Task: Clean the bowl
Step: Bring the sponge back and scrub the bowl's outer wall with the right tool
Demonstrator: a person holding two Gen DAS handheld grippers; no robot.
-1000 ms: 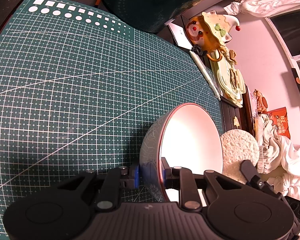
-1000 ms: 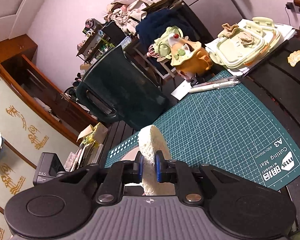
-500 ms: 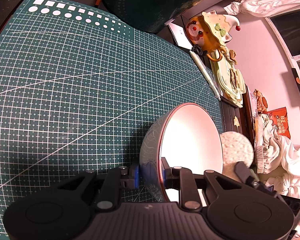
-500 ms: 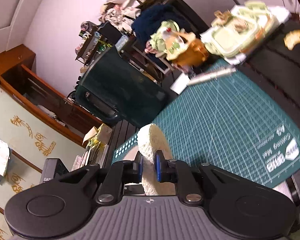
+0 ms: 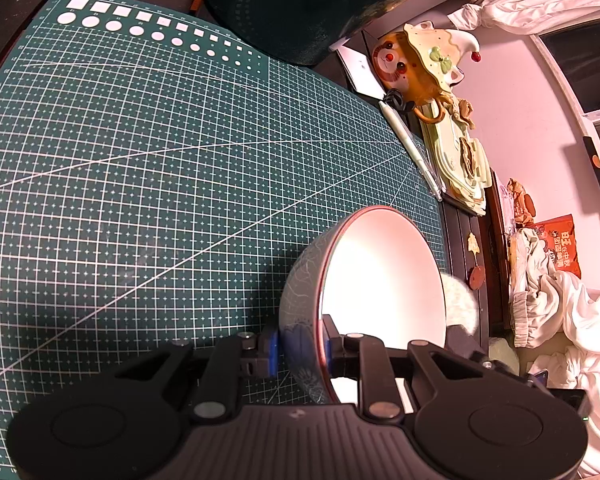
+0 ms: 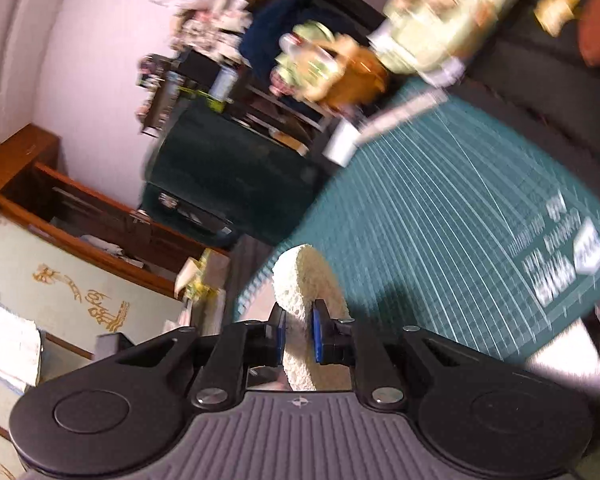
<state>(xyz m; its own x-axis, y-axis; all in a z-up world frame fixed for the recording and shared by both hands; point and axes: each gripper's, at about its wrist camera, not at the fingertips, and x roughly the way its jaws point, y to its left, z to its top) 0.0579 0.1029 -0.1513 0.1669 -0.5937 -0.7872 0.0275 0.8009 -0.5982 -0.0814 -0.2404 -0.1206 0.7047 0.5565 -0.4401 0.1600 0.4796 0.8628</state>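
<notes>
A bowl [image 5: 380, 280], white inside with a pale patterned outside and a red rim, is tipped on its side above the green cutting mat [image 5: 160, 180]. My left gripper [image 5: 300, 350] is shut on its rim, one pad on the outside and one inside. Behind the bowl's right edge a bit of the round white sponge [image 5: 460, 300] peeks out. In the blurred right wrist view my right gripper [image 6: 298, 334] is shut on that sponge [image 6: 304, 284], which stands on edge between the blue pads.
A dark green tub [image 5: 292, 8] stands at the mat's far edge. A pen [image 5: 412, 148], a plush toy [image 5: 416, 64] and pale green lids [image 5: 456, 152] lie along the right side. White cloth [image 5: 572, 320] is piled at the right.
The sponge has sunk behind the bowl's right edge, leaving only a sliver showing. The right wrist view has rolled and blurred. The left gripper and bowl have stayed put.
</notes>
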